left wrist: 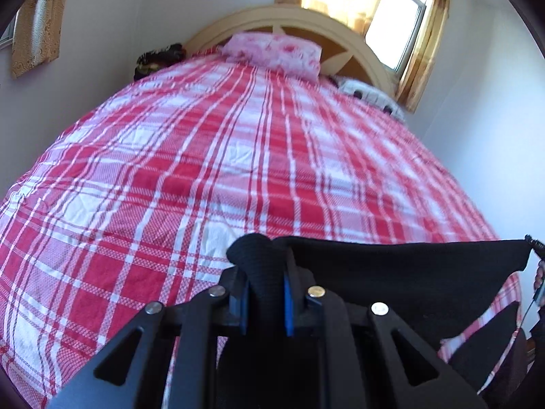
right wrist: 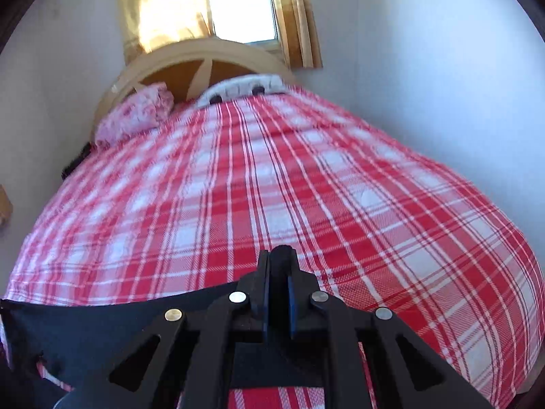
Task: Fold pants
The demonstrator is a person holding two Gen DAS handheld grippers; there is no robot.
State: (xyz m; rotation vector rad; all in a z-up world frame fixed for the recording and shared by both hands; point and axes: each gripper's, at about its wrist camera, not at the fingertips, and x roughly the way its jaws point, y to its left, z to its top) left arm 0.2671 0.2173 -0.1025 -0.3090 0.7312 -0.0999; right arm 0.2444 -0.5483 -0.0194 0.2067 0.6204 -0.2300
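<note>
Black pants (left wrist: 408, 272) hang stretched above the near end of the bed. My left gripper (left wrist: 262, 266) is shut on a bunched corner of the pants, the black cloth bulging out between its blue pads. From there the cloth runs taut to the right edge of the left wrist view. In the right wrist view my right gripper (right wrist: 280, 262) is shut on the other corner of the pants (right wrist: 102, 323), and a small tuft of cloth sticks out past the pads. The cloth spreads left and down from it.
The bed (left wrist: 238, 156) wears a red and white plaid cover. A pink pillow (left wrist: 272, 52) and a white patterned pillow (left wrist: 368, 93) lie by the cream headboard (right wrist: 201, 58). A dark item (left wrist: 158, 58) rests at the far left corner. Walls and a curtained window (right wrist: 242, 3) stand close.
</note>
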